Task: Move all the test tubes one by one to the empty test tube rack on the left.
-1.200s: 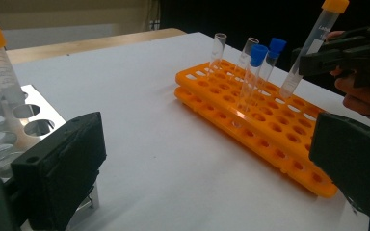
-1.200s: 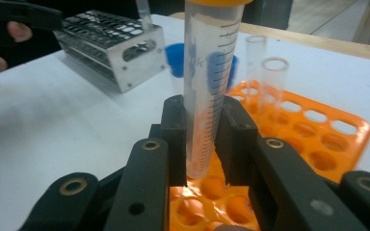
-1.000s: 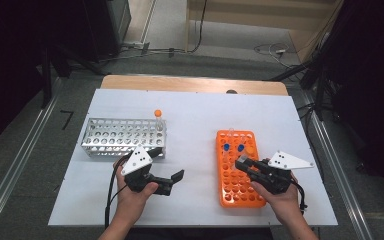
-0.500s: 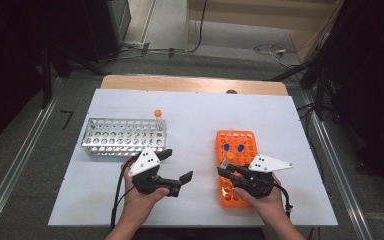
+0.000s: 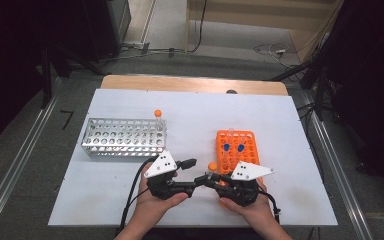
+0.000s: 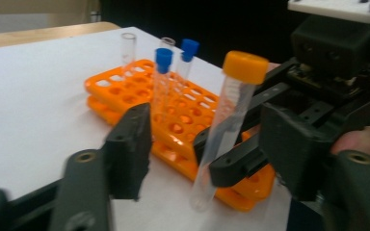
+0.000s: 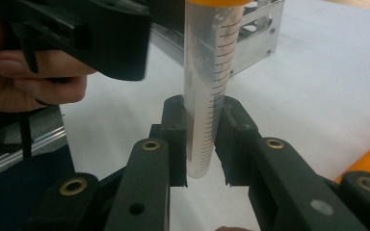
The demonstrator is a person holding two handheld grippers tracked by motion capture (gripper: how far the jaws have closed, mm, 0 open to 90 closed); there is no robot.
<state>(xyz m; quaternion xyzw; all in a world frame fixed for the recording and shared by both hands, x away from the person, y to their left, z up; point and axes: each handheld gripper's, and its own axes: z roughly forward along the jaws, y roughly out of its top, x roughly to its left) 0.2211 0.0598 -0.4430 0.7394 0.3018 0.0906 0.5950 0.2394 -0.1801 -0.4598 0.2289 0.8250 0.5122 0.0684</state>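
Note:
A clear tube with an orange cap (image 5: 212, 166) stands upright between the two hands, and my right gripper (image 5: 206, 179) is shut on its lower part. In the right gripper view the pads (image 7: 176, 139) press on the tube (image 7: 207, 72) from both sides. My left gripper (image 5: 192, 175) faces it from the left. Its jaws have just been closing, and they stand on either side of the tube (image 6: 226, 120) with a gap at each side. The orange rack (image 5: 250, 142) lies behind the right hand and holds two blue-capped tubes (image 5: 226, 147).
A metal rack (image 5: 125, 137) stands at the left of the white table (image 5: 195, 110) with one orange-capped tube (image 5: 158, 115) at its far right corner. The two hands are close to the table's near edge. An uncapped tube (image 6: 128, 45) stands in the orange rack.
The two hands have come together at the table's front middle. The right gripper carried the orange-capped tube left, off the orange rack. The left jaws have narrowed around it.

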